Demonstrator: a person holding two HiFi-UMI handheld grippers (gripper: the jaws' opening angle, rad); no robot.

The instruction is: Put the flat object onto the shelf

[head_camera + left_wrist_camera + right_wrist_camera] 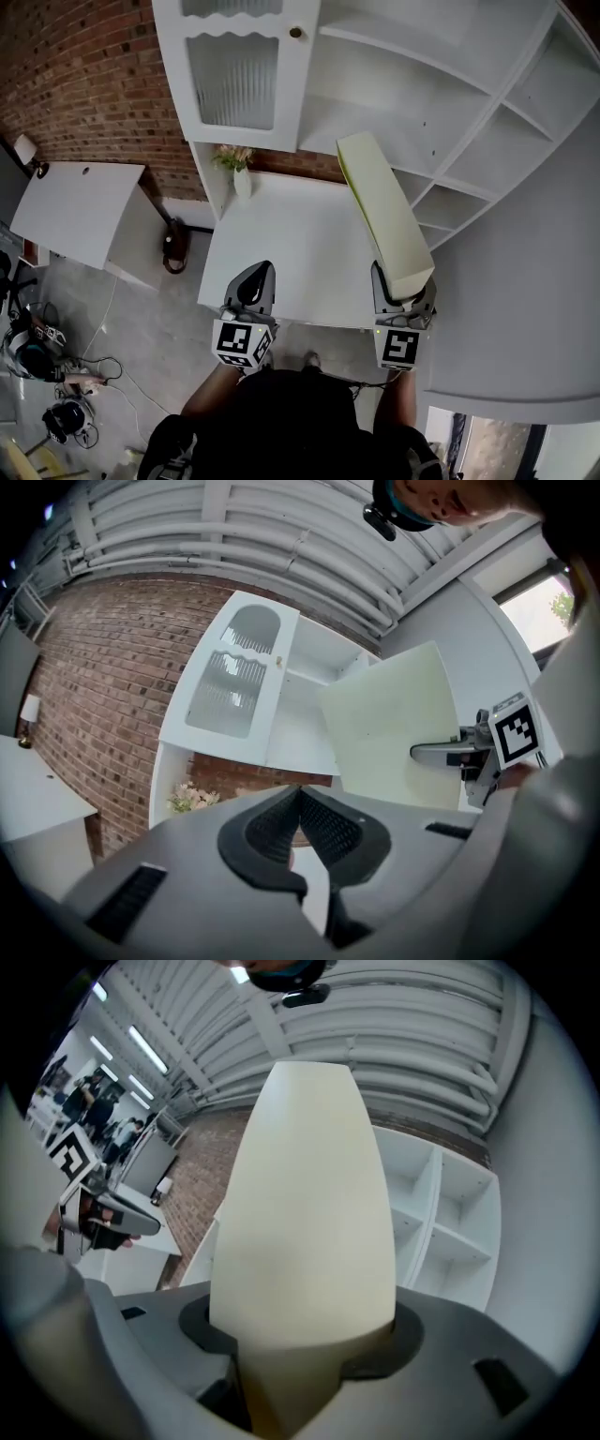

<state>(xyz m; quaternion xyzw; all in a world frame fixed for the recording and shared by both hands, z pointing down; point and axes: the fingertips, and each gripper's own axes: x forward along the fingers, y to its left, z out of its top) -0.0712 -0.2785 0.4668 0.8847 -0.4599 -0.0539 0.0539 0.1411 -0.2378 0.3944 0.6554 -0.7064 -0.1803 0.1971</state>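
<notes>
The flat object (380, 211) is a pale cream board held on edge, reaching from my right gripper (403, 287) toward the white shelf unit (441, 122). In the right gripper view the board (309, 1213) fills the gap between the jaws, and the right gripper (300, 1335) is shut on its near end. My left gripper (253, 277) hovers over the white desk (281, 244), level with the right one. Its jaws meet at the tips with nothing between them (300, 794). From the left gripper view, the board (394, 724) shows broadside in front of the open shelves.
A small vase of flowers (240, 173) stands at the desk's back left, under a cabinet door (234, 75) with ribbed glass. A second white table (75, 206) is at the left by the brick wall. A dark bag (173, 246) and cables (47, 370) lie on the floor.
</notes>
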